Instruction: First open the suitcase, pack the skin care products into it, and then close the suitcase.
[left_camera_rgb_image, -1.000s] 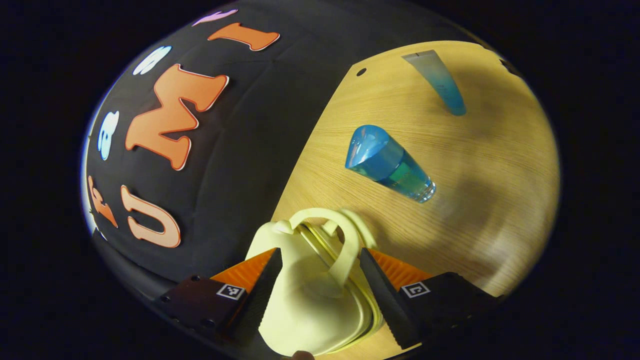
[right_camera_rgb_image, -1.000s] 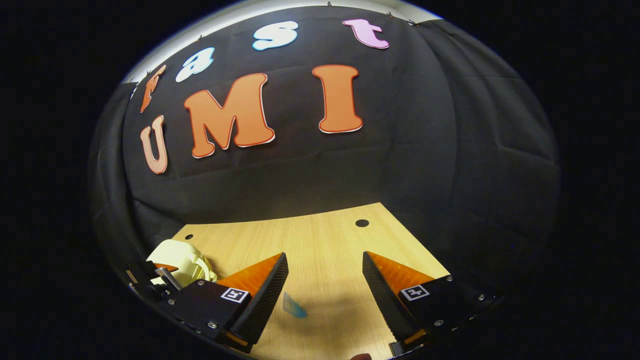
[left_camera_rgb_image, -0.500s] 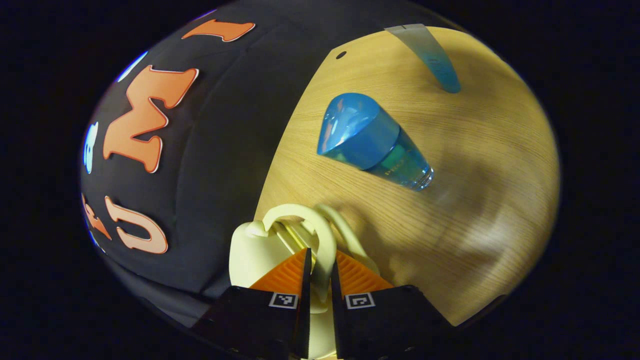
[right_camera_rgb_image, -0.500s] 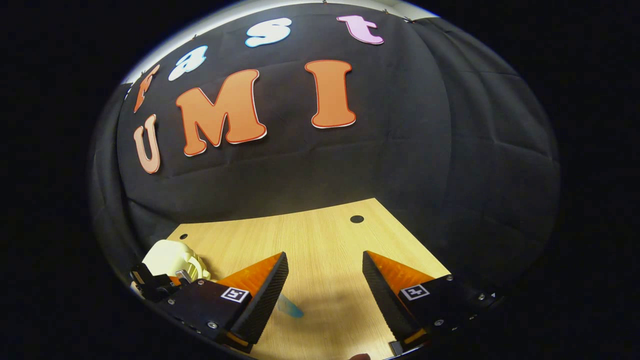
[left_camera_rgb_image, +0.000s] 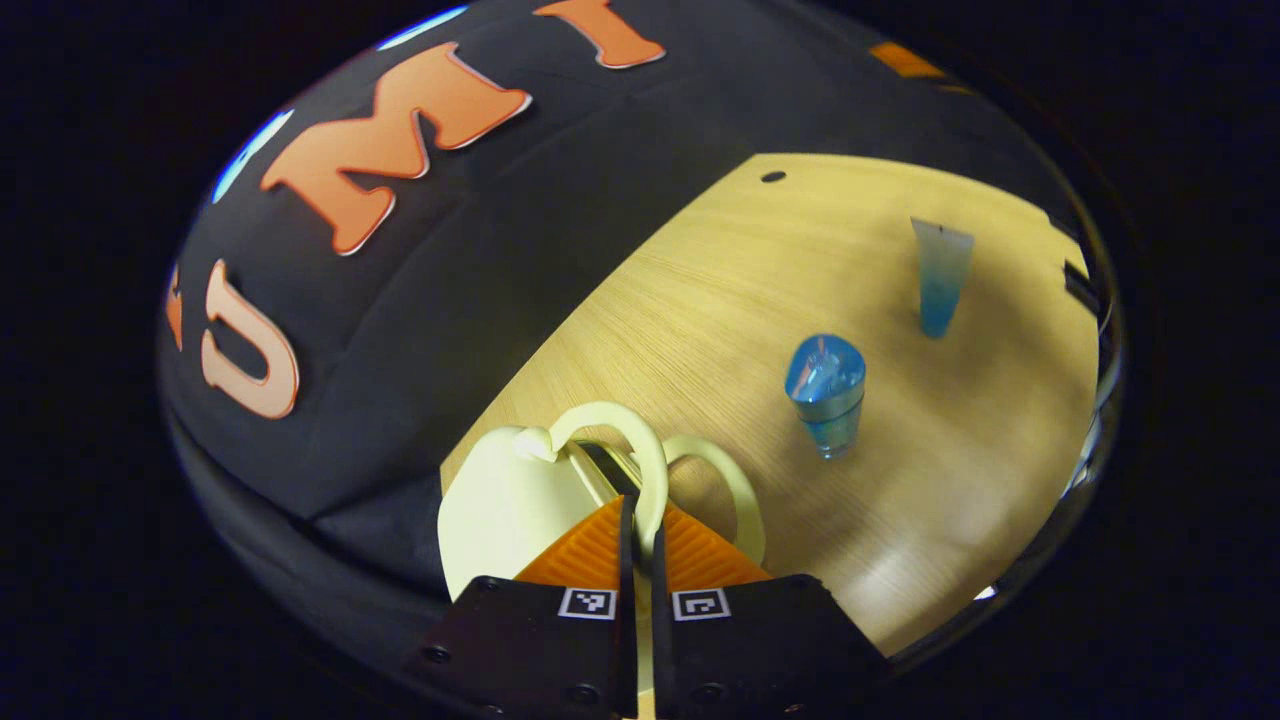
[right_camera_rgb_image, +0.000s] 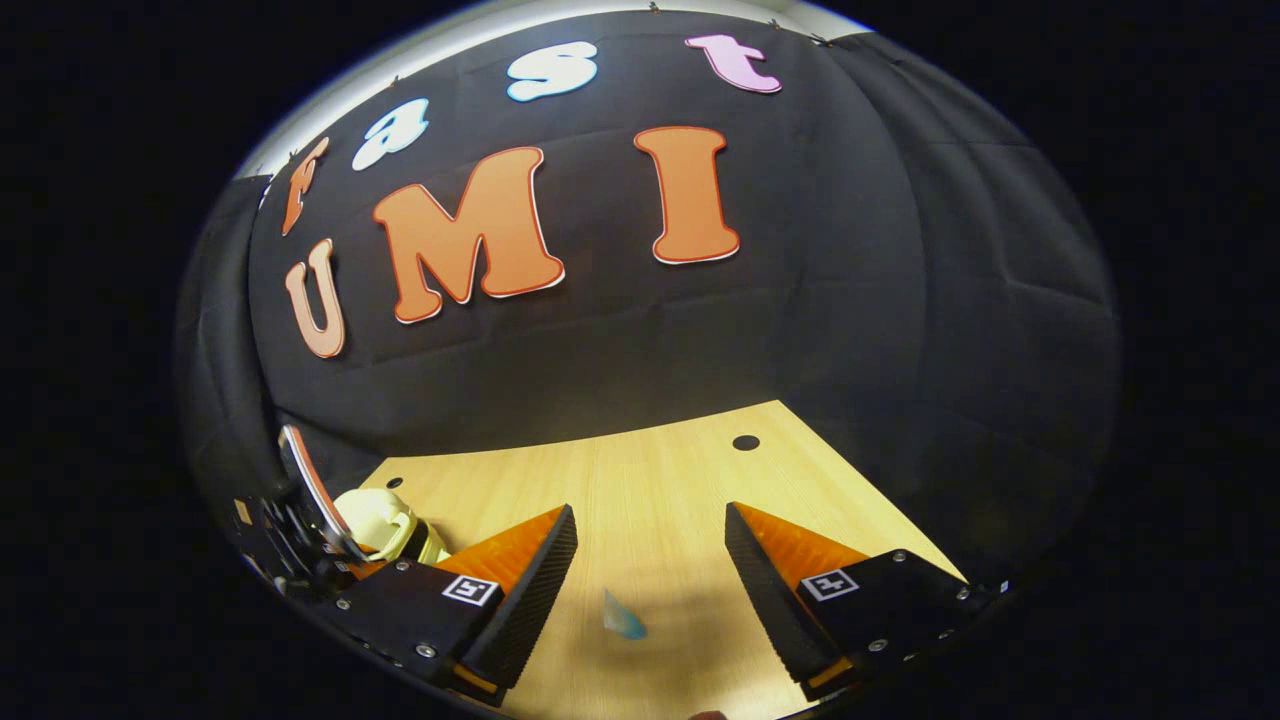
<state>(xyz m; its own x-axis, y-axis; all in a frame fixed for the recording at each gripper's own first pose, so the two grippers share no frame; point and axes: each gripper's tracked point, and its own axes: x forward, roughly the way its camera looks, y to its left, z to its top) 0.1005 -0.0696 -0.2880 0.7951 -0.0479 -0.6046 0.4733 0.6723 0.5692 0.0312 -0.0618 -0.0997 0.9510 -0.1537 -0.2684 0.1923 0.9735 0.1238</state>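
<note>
Since half a second ago, the left claw (left_camera_rgb_image: 637, 510) is keeping its grip on one looped handle (left_camera_rgb_image: 628, 450) of the small pale yellow plastic suitcase (left_camera_rgb_image: 510, 500), and the view from it is now tilting differently: the blue bottle and the tube are sitting smaller and farther toward 3 o'clock than before. In the left gripper view, the two fingers are pressing together on that handle at 6 o'clock, clenched with almost no gap between them. The suitcase is standing on the light wooden table (left_camera_rgb_image: 700, 290) near the edge by the black cloth wall, and a narrow dark gap is showing between its two shells just under the handles. The second handle (left_camera_rgb_image: 725, 480) is hanging free just beside the held one. The translucent blue bottle with a rounded blue cap (left_camera_rgb_image: 826, 390) is standing on the table at about 3 o'clock from the suitcase, apart from it. The slim blue-and-clear plastic tube (left_camera_rgb_image: 938, 275) is lying farther off, at about 2 o'clock.

In the right gripper view, the right claw (right_camera_rgb_image: 650, 560) is hovering released, with its fingers wide apart above the table (right_camera_rgb_image: 640, 480). The tip of the blue tube (right_camera_rgb_image: 622, 618) is showing between them, blurred. At 8 o'clock the suitcase (right_camera_rgb_image: 380, 520) is sitting with the left claw's body (right_camera_rgb_image: 290, 530) against it.
</note>
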